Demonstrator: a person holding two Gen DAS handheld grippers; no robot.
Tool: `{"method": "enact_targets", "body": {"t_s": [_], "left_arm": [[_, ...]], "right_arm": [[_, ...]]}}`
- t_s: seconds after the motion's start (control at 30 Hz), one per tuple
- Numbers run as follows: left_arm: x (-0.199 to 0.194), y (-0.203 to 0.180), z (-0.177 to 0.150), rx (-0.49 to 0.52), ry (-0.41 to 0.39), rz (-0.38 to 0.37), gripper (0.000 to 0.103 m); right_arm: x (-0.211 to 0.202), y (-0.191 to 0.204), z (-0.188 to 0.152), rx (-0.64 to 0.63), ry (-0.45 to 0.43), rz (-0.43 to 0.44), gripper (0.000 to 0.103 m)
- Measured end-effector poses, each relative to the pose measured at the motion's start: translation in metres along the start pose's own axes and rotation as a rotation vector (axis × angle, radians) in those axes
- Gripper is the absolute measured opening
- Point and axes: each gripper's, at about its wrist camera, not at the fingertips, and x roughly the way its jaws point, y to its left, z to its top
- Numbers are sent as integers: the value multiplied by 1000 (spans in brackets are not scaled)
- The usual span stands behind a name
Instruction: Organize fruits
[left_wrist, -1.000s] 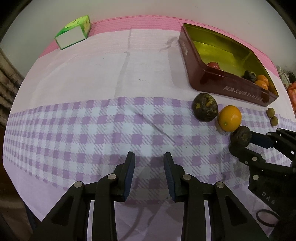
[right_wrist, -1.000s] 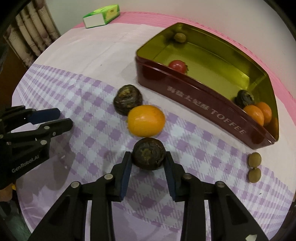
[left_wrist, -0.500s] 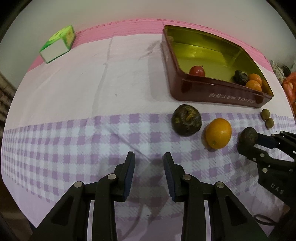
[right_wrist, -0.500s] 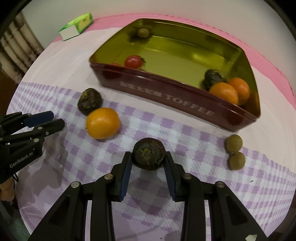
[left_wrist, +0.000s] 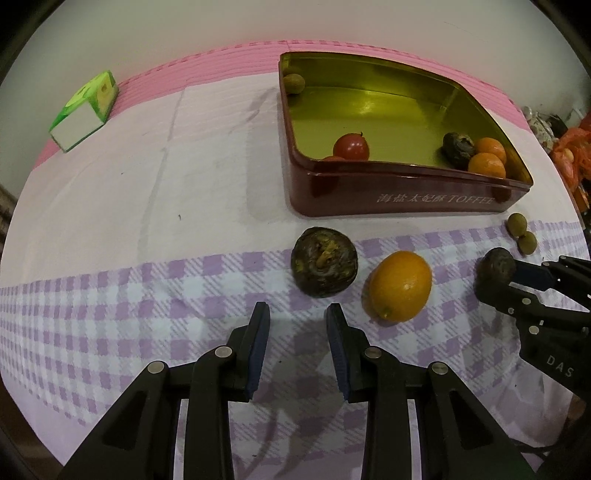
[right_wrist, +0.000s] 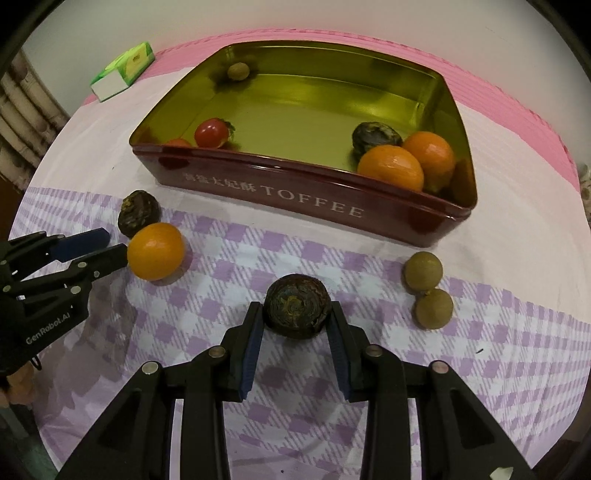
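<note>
Five fruits already sit in the red toffee tin (right_wrist: 295, 192): a red tomato-like fruit (right_wrist: 211, 132) at its left, a small brownish-green one (right_wrist: 238, 71) in the far corner, and a dark wrinkled fruit (right_wrist: 375, 134) beside two oranges (right_wrist: 391, 166) at the right. By my count five more are still outside it, so the sorting looks about half done. The right gripper (right_wrist: 297, 325) is clamped on a dark wrinkled fruit (right_wrist: 297, 306) at the lower centre of the right view, in front of the tin, most likely bound for it. Left on the cloth are another dark fruit (left_wrist: 324, 261), a loose orange (left_wrist: 400, 285) beside it, and two small brownish-green fruits (right_wrist: 428, 291) touching each other at the right. The left gripper (left_wrist: 297, 328) has its jaws apart and empty, just short of that dark fruit. The table wears a tablecloth (left_wrist: 147, 277) with purple checks near the cameras, plain pale pink in the middle and a deeper pink stripe at the far edge, where a green and white carton (left_wrist: 83, 112) lies in the upper left. A plain pale wall stands behind.
</note>
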Motion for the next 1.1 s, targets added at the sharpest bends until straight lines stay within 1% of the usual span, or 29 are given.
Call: {"method": "enact_targets", "body": {"t_s": [0.17, 0.57, 0.77, 0.93, 1.1], "left_arm": [[1, -11, 5, 15, -5, -17, 33], [11, -27, 23, 4, -8, -43, 33], [19, -27, 40, -4, -9, -35, 33], [20, -28, 42, 9, -18, -28, 33], [18, -35, 33, 34, -26, 4, 31]], "right_arm": [[-6, -6, -7, 10, -5, 14, 32], [-5, -7, -6, 8, -8, 25, 33], [-6, -7, -6, 13, -9, 30, 33], [-5, -8, -5, 13, -8, 37, 33], [-5, -8, -5, 14, -7, 38, 33]]}}
